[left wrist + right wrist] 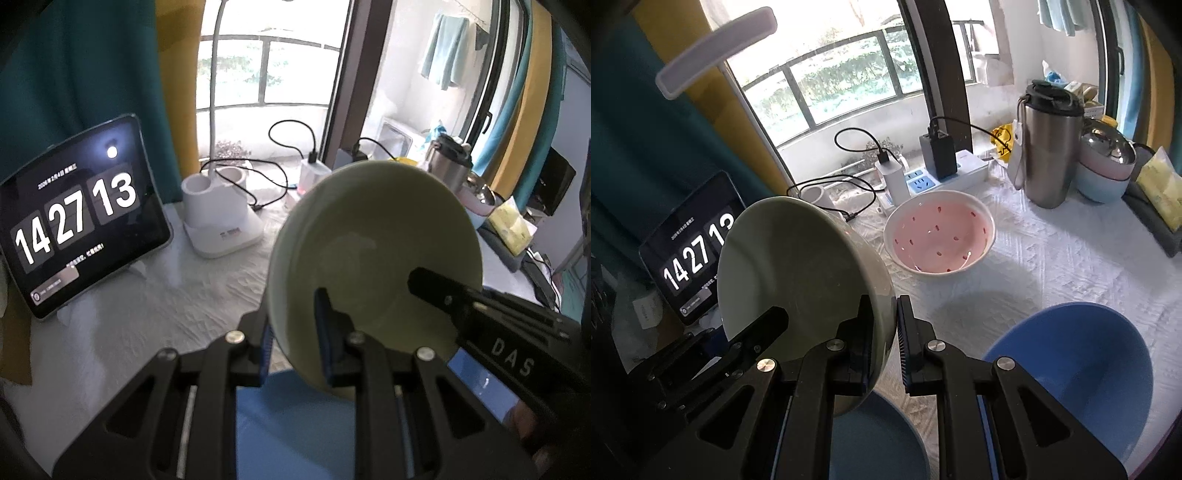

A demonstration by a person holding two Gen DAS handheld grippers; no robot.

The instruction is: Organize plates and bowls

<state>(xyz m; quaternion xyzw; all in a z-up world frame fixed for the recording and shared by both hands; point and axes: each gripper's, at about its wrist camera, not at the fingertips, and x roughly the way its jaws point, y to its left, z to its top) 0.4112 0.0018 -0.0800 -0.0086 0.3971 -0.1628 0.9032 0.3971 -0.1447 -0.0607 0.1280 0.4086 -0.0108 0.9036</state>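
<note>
1. A pale green plate (pixel 373 251) is held up off the table, tilted on edge, gripped from both sides at once.
2. The left gripper (pixel 295 332) is clamped on the plate's lower rim, one pad behind it and one on its inner face.
3. The right gripper (pixel 882 339) is clamped on the opposite rim of the same plate (pixel 798 273); the rim is seen pinched between the blue pads.
4. In the left wrist view the right gripper's finger (pixel 443 291) is seen lying across the plate's face.
5. A blue plate (pixel 882 439) lies on the table directly below the green one.
6. A blue bowl (pixel 1082 365) sits just right of the blue plate.
7. A pink bowl with red specks (pixel 940 232) stands further back, apart from the others, on the white tablecloth (pixel 1052 266).
8. A tablet showing a clock (pixel 81 218) is propped at the left; a steel flask (pixel 1049 144) and stacked bowls (pixel 1108 166) are noted at the back right.
</note>
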